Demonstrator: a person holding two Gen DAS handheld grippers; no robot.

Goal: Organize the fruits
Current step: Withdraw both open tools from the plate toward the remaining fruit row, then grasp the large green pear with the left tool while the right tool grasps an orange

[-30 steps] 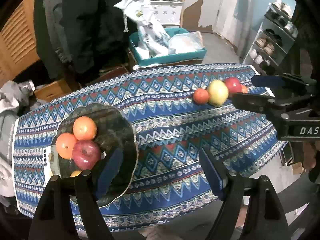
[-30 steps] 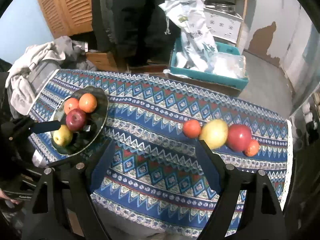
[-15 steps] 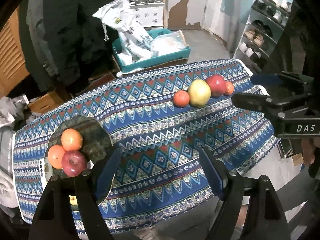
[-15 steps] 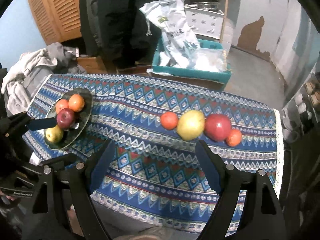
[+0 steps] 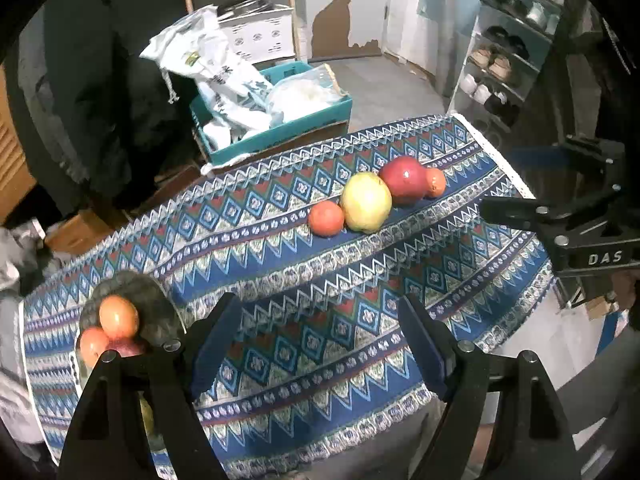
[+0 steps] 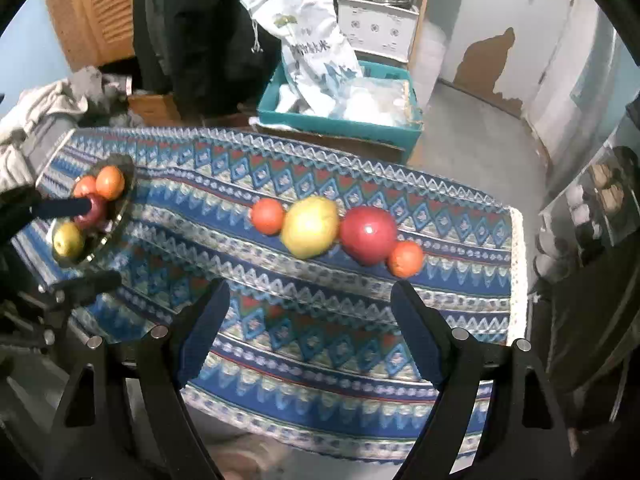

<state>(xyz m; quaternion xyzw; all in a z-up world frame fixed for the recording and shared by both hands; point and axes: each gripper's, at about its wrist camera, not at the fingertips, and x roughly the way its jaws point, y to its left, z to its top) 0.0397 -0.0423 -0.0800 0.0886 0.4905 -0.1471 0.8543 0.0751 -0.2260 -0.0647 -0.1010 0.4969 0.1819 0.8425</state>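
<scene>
Several fruits lie in a row on the patterned tablecloth (image 6: 280, 320): a small orange (image 6: 267, 216), a yellow pear (image 6: 310, 227), a red apple (image 6: 369, 235) and another small orange (image 6: 406, 259). The same row shows in the left wrist view, with the pear (image 5: 367, 207) and the apple (image 5: 405, 179). A dark plate (image 6: 120, 208) at the table's left end holds oranges, a red apple and a yellow fruit (image 6: 69, 239). My right gripper (image 6: 306, 334) is open and empty, above the table's near edge in front of the row. My left gripper (image 5: 320, 344) is open and empty, right of the plate (image 5: 156, 308).
A teal crate (image 6: 340, 124) with white bags stands on the floor behind the table. A person in dark clothes (image 6: 192, 20) stands behind it. Shoe shelves (image 5: 504, 60) are at the far right. Clothes (image 6: 36, 112) pile at the left.
Both grippers moved right and closer to the fruit row. The plate slid to the lower left in the left wrist view. Both stayed open.
</scene>
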